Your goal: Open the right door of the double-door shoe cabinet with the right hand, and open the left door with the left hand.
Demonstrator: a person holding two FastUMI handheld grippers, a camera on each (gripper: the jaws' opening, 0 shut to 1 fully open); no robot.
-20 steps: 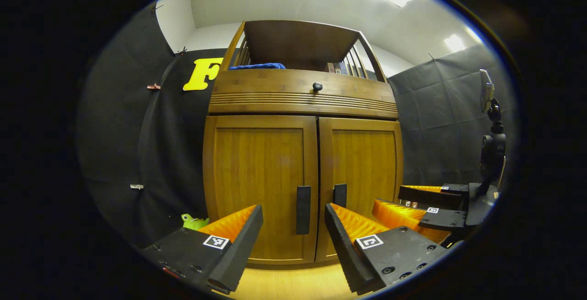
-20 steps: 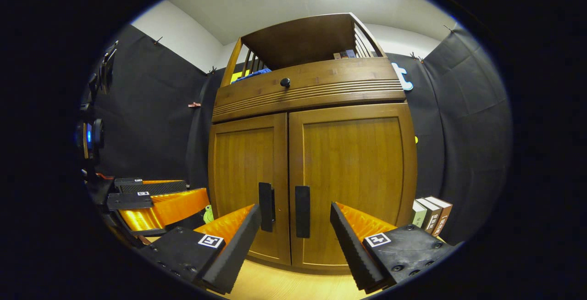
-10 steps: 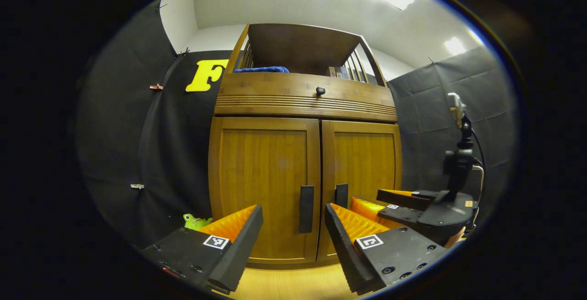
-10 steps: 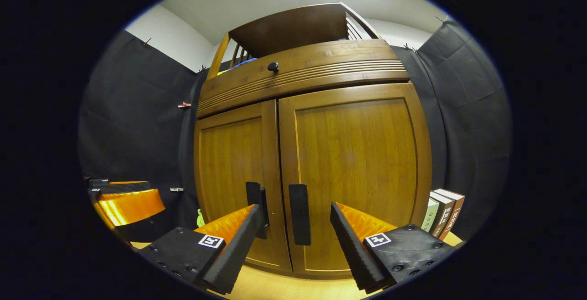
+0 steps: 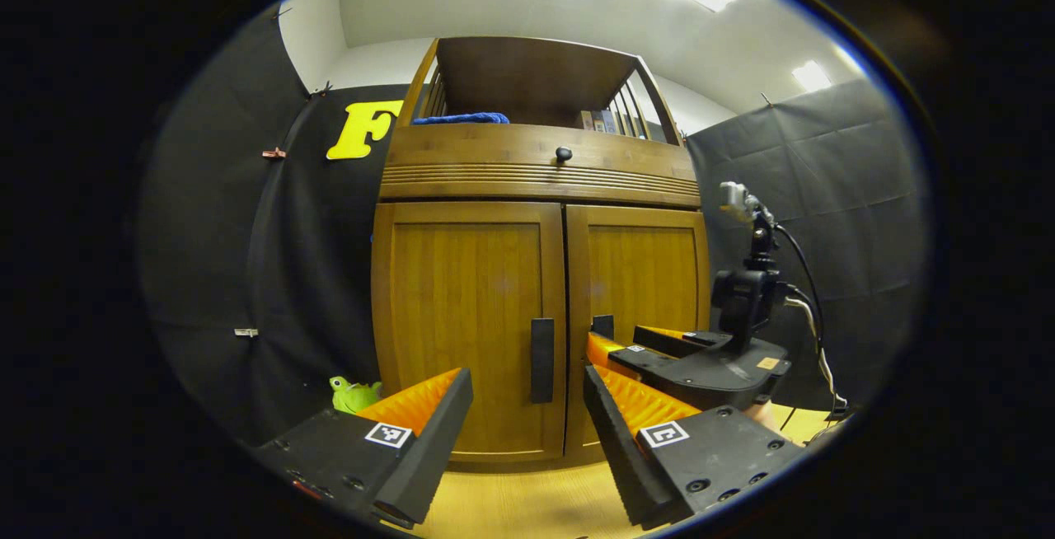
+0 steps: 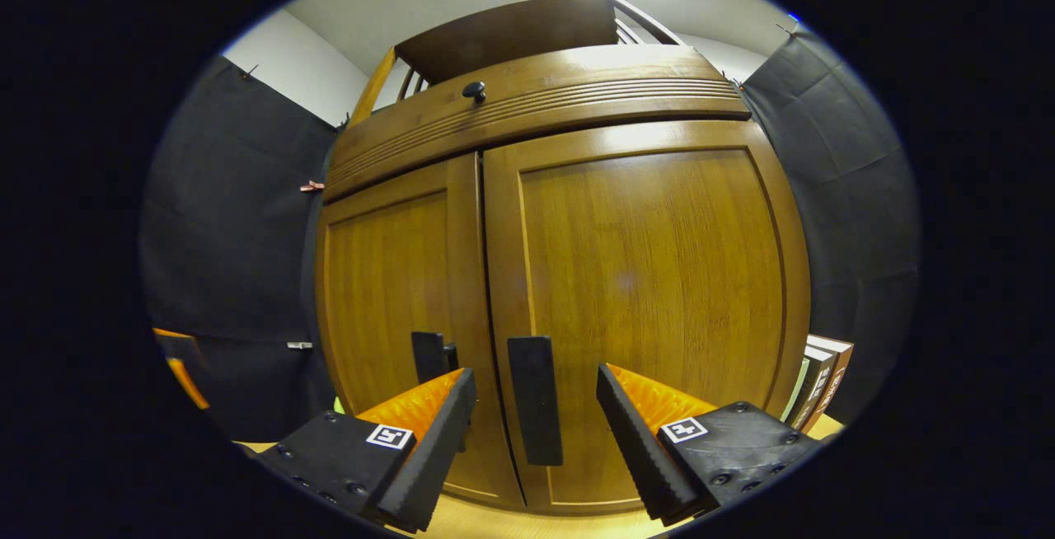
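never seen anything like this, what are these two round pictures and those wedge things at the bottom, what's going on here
There is no robot arm here. A person holds a two-finger grasping tool in each hand, and each tool carries a fisheye camera looking forward along its own fingers. Those fingers are the wedges at the bottom of each picture.

The left gripper view shows the left tool, open and holding nothing, facing the brown wooden double-door shoe cabinet. Both doors are shut. Farther off on the right of that view is the right tool, close to the right door's dark bar handle.

The right gripper view is taken nearer. The right tool is open, with that same dark bar handle between its fingers, not yet gripped. The left door's dark bar handle sits beside it.

A small green toy lies by the cabinet's left side, and some upright books stand at its right.
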